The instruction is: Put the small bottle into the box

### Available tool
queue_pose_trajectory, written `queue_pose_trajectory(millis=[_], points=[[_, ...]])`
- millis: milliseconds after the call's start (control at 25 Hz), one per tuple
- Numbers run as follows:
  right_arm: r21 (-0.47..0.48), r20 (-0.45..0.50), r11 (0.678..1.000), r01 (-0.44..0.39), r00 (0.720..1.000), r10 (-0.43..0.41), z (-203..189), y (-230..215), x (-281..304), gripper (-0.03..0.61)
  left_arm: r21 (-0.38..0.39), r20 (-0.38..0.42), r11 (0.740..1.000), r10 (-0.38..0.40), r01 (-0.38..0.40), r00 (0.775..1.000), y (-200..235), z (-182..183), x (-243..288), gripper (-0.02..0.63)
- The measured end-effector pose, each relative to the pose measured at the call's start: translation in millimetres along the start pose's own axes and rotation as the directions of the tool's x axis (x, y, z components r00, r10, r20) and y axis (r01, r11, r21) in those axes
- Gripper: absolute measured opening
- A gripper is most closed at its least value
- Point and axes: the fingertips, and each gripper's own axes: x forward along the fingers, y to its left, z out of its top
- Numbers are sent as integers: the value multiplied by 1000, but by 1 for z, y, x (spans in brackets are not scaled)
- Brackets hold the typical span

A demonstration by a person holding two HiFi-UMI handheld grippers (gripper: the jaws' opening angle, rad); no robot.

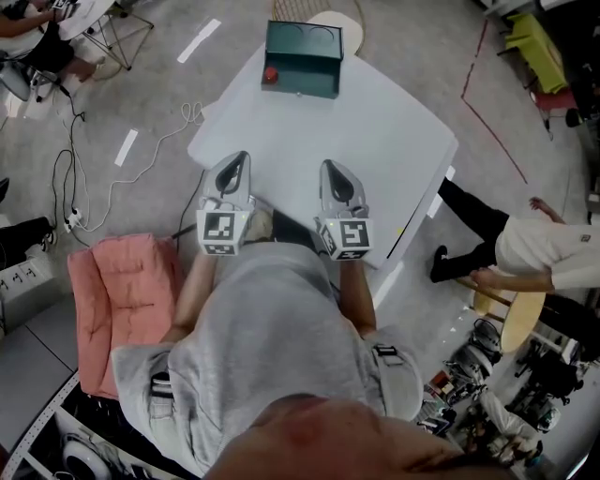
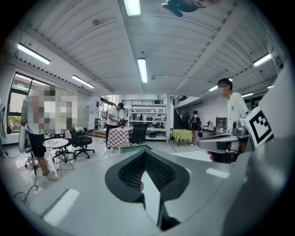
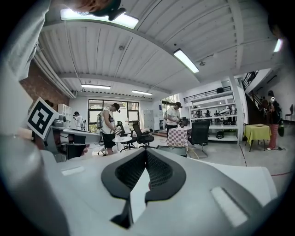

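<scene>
At the far end of the white table [image 1: 375,122] stands a dark green box [image 1: 302,58]; a small red bottle [image 1: 270,75] sits at its front left corner, on or against the box. My left gripper [image 1: 236,161] and right gripper [image 1: 330,169] hover side by side over the table's near edge, pointing toward the box and well short of it. Both are shut with nothing between the jaws. In the left gripper view the meeting tips [image 2: 146,156] partly hide the box [image 2: 133,148]. The right gripper view shows the box [image 3: 173,150] just past its closed tips [image 3: 146,154].
A pink cushioned seat [image 1: 127,291] stands to the left of the person holding the grippers. Cables [image 1: 94,187] trail across the floor on the left. Another person [image 1: 534,248] is beside a round stool [image 1: 520,319] at the right. A round wooden seat [image 1: 339,26] sits behind the box.
</scene>
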Motion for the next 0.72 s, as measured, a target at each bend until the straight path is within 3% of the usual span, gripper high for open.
queue_pose_trajectory(millis=[720], points=[[2,-7,1000,-23,1000,23,-7,12,-4,3,11,-2,1000,11,-11,1000,-1,-4,-13,11]])
